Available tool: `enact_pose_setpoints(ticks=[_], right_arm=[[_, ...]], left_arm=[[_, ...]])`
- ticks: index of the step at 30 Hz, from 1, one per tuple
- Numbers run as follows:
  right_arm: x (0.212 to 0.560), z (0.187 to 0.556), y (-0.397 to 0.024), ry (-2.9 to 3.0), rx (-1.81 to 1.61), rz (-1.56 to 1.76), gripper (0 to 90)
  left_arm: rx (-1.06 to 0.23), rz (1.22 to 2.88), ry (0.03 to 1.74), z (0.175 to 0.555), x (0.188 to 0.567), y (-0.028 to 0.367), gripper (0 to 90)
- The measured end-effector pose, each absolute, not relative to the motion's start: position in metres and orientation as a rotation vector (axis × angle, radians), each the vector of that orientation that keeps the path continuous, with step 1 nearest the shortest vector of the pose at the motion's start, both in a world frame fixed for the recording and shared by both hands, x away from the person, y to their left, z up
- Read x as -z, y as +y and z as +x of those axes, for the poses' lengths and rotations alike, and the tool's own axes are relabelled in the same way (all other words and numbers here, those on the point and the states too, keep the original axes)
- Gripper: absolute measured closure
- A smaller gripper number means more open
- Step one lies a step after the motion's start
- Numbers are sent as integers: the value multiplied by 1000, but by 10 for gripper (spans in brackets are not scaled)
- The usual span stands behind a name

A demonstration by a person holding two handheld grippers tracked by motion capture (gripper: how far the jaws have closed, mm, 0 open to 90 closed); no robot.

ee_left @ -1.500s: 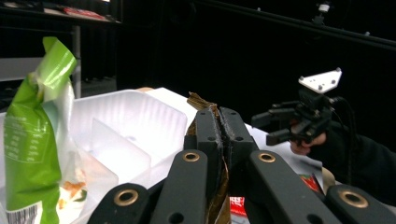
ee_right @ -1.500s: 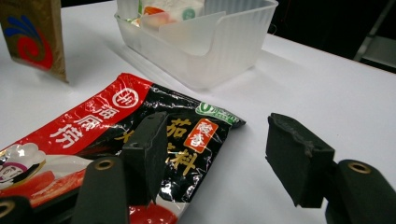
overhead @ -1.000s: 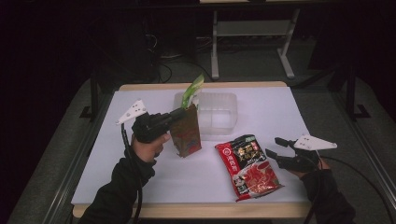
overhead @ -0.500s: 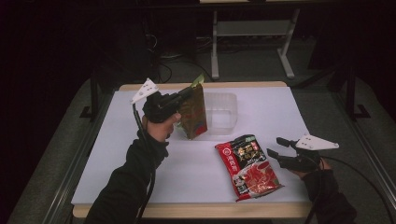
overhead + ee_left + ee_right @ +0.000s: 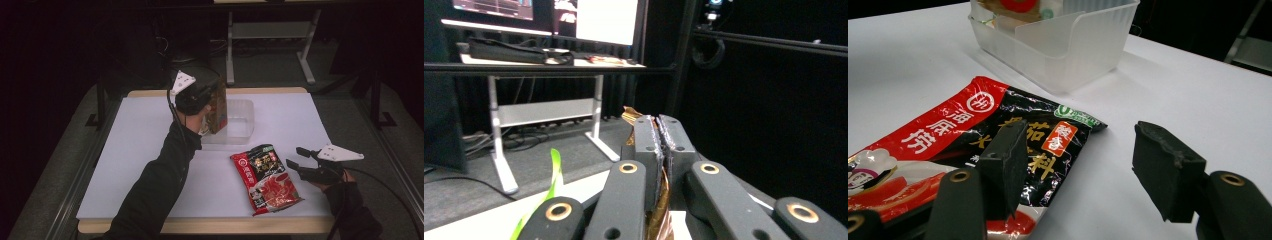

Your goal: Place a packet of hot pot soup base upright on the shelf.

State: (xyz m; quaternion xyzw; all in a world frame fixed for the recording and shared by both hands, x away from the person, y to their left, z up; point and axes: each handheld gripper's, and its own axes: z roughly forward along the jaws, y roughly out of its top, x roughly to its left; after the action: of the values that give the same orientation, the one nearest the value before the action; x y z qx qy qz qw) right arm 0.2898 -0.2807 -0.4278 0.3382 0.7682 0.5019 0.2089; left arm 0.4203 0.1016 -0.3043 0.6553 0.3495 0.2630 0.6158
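Upper centre of the high view: left gripper (image 5: 212, 97) clamped tight on packet (image 5: 218, 107), hanging above clear bin (image 5: 241, 121), likely for dropping in. Lower right: right gripper (image 5: 295, 157) half open, holding nothing, beside red pouch (image 5: 265, 177), probably next.

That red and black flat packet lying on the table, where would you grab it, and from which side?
Probably by its near right edge. The red and black packet lies flat, so only a thin edge offers a pinch. The open right gripper sits right beside that edge; coming in low from the right, one finger would need to slide under.

Packet (image 5: 265, 177) before bin (image 5: 239, 131)
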Motion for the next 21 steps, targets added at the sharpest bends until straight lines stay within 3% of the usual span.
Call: enact_pose_setpoints(ticks=[21], right_arm=[[431, 291, -280, 2152, -1398, 942, 382]], left_arm=[[-562, 1479, 938, 449, 347, 85, 858]])
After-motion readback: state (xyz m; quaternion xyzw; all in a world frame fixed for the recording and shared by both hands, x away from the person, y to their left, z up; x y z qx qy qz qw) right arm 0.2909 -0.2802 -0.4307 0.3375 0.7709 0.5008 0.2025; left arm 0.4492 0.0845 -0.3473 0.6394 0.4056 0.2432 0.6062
